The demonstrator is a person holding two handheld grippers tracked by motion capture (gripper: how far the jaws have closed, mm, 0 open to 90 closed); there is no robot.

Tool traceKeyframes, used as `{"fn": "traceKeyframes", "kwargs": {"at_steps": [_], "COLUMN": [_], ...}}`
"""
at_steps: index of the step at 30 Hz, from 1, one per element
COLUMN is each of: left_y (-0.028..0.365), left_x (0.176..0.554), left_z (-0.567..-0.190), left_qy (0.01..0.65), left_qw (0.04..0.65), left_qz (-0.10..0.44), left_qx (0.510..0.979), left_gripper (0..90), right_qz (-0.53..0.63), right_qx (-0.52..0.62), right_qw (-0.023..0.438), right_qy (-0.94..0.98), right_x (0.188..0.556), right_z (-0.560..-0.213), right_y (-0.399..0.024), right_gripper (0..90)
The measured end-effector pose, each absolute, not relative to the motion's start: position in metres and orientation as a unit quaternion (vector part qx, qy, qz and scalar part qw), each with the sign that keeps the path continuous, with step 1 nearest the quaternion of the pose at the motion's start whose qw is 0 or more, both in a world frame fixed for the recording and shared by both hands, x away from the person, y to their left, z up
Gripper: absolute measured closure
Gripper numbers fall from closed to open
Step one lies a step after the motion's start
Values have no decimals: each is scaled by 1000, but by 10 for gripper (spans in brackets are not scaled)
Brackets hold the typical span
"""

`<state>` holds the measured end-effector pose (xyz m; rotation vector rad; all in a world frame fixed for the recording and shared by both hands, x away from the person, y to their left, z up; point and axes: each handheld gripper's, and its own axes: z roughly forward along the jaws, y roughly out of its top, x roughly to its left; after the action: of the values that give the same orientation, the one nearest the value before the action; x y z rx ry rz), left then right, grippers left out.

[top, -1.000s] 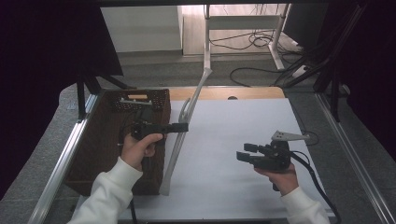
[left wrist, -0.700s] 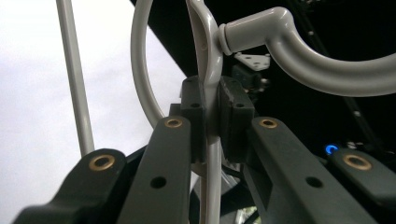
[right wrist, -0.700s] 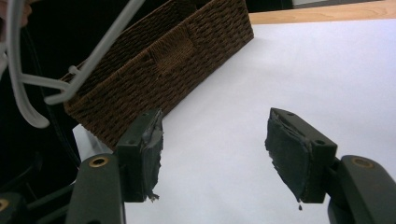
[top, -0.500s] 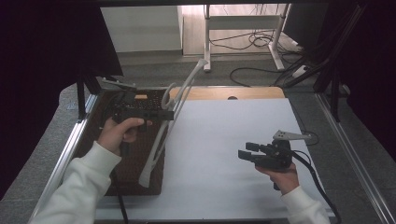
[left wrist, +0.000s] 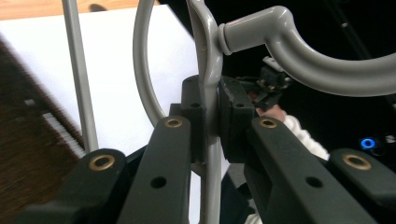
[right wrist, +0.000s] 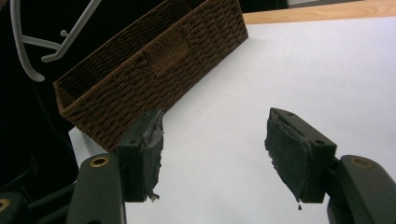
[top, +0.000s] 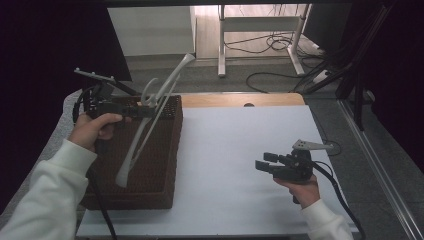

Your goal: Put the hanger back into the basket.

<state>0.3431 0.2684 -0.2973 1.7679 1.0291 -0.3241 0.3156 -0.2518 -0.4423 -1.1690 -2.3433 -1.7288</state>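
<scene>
L gripper (top: 150, 111) clamps hanger (top: 150, 117) above basket (top: 160, 165), table's left edge. R gripper (top: 265, 162) wide, empty.

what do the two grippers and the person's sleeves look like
Both grippers are black, with two flat jaws fixed by brass-coloured rivets and dark square pads. The left gripper and right gripper each carry a grey three-cornered plate on top and trail a black cable. The right pads look worn and frayed. The sleeves are white with ribbed cuffs.
</scene>
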Motion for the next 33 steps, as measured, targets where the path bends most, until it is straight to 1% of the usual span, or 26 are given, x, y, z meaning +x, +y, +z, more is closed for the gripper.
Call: {"fn": "traceKeyframes", "kwargs": {"at_steps": [6,22,28,33], "left_y": [291,330,333,337], "left_x": [346,349,350,353], "left_z": [-305,-337,-355,-372], "left_qy": [433,441,437,447], "left_qw": [500,454,427,412], "left_qz": [-132,-126,-125,-128], "left_qx": [739,764,782,783], "left_gripper": [824,824,823,823], "right_qz": [-548,-547,-546,-544], "right_qx": [-376,-384,-385,-385], "right_qw": [1,8,9,9], "right_qy": [-747,-744,-745,-746], "right_x": [317,318,319,319], "right_z": [-444,-447,-448,-448], "right_y": [-252,-254,-254,-253], "right_gripper": [374,374,374,374]}}
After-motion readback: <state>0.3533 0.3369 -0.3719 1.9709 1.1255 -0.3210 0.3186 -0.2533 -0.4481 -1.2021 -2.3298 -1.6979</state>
